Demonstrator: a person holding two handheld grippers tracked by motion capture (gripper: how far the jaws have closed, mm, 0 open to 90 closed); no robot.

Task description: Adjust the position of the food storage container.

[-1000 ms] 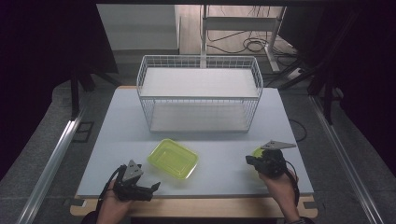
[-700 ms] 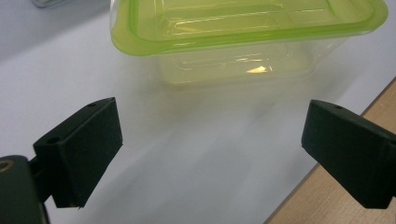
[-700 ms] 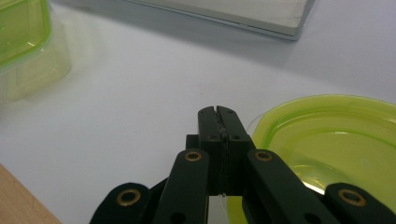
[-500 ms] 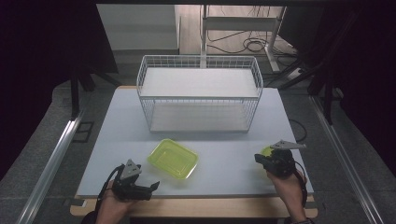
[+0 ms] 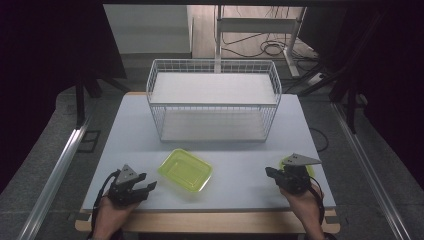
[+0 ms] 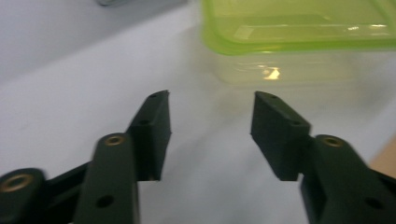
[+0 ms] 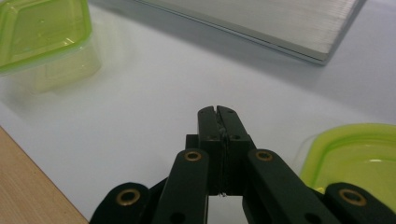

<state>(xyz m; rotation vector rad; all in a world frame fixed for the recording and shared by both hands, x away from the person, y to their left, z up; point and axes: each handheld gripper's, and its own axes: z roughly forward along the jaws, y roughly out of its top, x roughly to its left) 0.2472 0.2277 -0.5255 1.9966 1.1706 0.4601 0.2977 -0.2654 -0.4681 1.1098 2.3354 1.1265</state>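
High view: green container (image 5: pixel 185 170) on table (image 5: pixel 125 130), in front of wire basket (image 5: pixel 213 100), long axis skewed — far-left to near-right. Left gripper (image 5: pixel 145 188) just left of it, right gripper (image 5: pixel 270 173) well apart. Left gripper view: jaws parted, just closing, nothing between. Right gripper view: jaws pressed together, empty — second green container (image 7: pixel 355 154) alongside.

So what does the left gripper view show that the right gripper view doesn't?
Left gripper view: the left gripper with jaws apart, which have just been closing with nothing between them, close to the clear side wall of the green-lidded container. Right gripper view: the right gripper with jaws shut together, a second green lid beside them, and a pale flat board beyond. Both: the green-lidded container on the white table.
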